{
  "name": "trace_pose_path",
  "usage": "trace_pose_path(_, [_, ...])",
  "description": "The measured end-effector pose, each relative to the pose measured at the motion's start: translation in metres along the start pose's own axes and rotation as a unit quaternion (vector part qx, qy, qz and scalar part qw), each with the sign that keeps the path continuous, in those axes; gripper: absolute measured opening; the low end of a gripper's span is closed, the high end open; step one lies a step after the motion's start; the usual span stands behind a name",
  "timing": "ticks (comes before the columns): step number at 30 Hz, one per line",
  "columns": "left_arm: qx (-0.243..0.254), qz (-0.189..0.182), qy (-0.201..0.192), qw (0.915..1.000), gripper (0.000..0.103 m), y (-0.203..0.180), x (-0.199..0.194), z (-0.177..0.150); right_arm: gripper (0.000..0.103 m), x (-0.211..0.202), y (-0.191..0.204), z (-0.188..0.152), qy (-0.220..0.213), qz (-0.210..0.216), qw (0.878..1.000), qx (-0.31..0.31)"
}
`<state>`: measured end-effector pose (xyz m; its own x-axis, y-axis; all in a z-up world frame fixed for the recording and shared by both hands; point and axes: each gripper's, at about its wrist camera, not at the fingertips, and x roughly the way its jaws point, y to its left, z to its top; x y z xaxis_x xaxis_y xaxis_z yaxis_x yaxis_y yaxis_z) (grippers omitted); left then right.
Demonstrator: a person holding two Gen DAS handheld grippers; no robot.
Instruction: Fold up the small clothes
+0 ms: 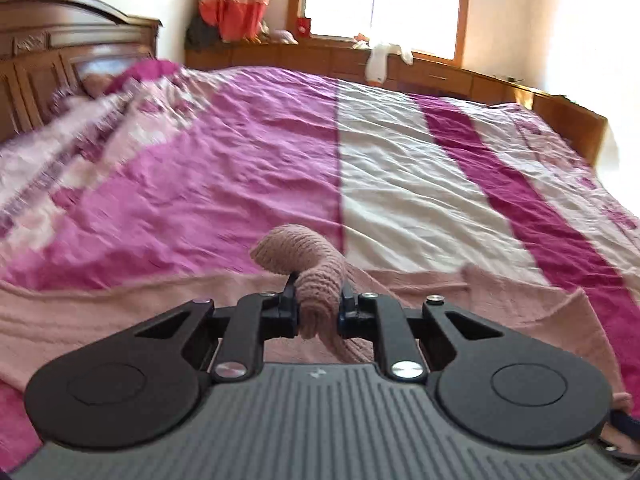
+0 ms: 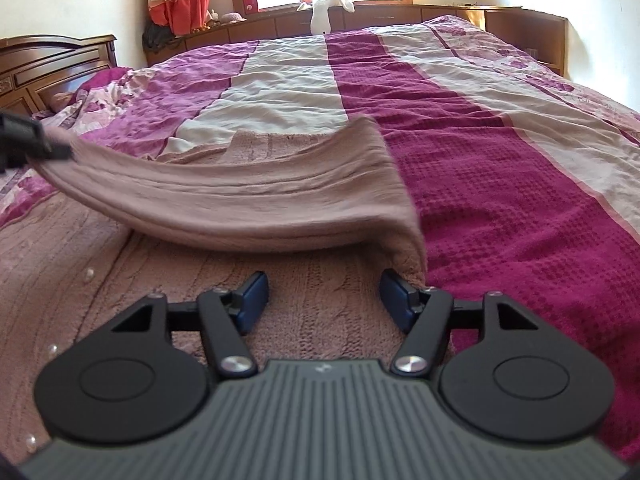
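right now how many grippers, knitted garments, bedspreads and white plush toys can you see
black two-finger grippers: 2 (left gripper, right gripper)
dusty pink knitted garments: 1 (sweater)
magenta and cream striped bedspreads: 1
white plush toys by the window: 1
total: 5

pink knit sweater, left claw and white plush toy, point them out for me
pink knit sweater [image 2: 240, 200]: right wrist view, on the lifted fold.
left claw [image 1: 318, 312]: left wrist view, midway between its fingertips, pinching the knit.
white plush toy [image 2: 322, 16]: right wrist view, on its body.
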<state>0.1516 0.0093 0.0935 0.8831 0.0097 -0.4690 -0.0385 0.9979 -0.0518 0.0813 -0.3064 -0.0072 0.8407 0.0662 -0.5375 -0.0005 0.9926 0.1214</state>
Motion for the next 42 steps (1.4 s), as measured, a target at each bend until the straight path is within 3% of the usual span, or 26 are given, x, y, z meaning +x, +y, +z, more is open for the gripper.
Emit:
trace_pose_path(9, [-0.009, 0.037, 0.077, 0.9963, 0.018, 0.031, 0.027, -0.042, 0.064, -0.002, 0.006, 0.002, 0.004, 0.004, 1.000, -0.012])
trace_pose_path(16, [-0.014, 0.035, 0.095, 0.9948, 0.020, 0.046, 0.021, -0.068, 0.065, -0.016, 0.007, 0.009, 0.037, 0.019, 0.999, -0.008])
trace_pose_path(18, [-0.021, 0.026, 0.096, 0.9948, 0.024, 0.049, 0.018, -0.071, 0.065, -0.024, 0.008, 0.011, 0.047, 0.026, 0.999, -0.009])
trace_pose_path(23, [-0.047, 0.021, 0.091, 0.9946, 0.049, 0.059, 0.004, -0.064, 0.065, -0.044, 0.005, 0.024, 0.037, 0.072, 0.997, 0.017])
trace_pose_path(27, [-0.064, 0.031, 0.077, 0.9944, 0.054, 0.071, -0.009, -0.056, 0.065, -0.039, 0.004, 0.040, 0.000, 0.081, 0.996, 0.022])
trace_pose_path(30, [-0.077, 0.032, 0.079, 0.9933, 0.055, 0.079, -0.012, -0.052, 0.065, -0.017, 0.001, 0.047, -0.001, 0.078, 0.996, 0.033])
trace_pose_path(33, [-0.052, 0.050, 0.099, 0.9925, 0.055, 0.078, -0.005, -0.055, 0.062, 0.006, -0.004, 0.043, 0.025, 0.063, 0.997, 0.041])
trace_pose_path(36, [-0.027, 0.066, 0.122, 0.9900, 0.056, 0.078, 0.005, -0.066, 0.046, 0.018, -0.011, 0.028, 0.043, 0.050, 0.997, 0.039])
trace_pose_path(42, [0.012, 0.072, 0.111, 0.9911, 0.058, 0.070, 0.001, -0.072, 0.044, 0.009, -0.011, 0.022, 0.032, 0.046, 0.998, 0.023])
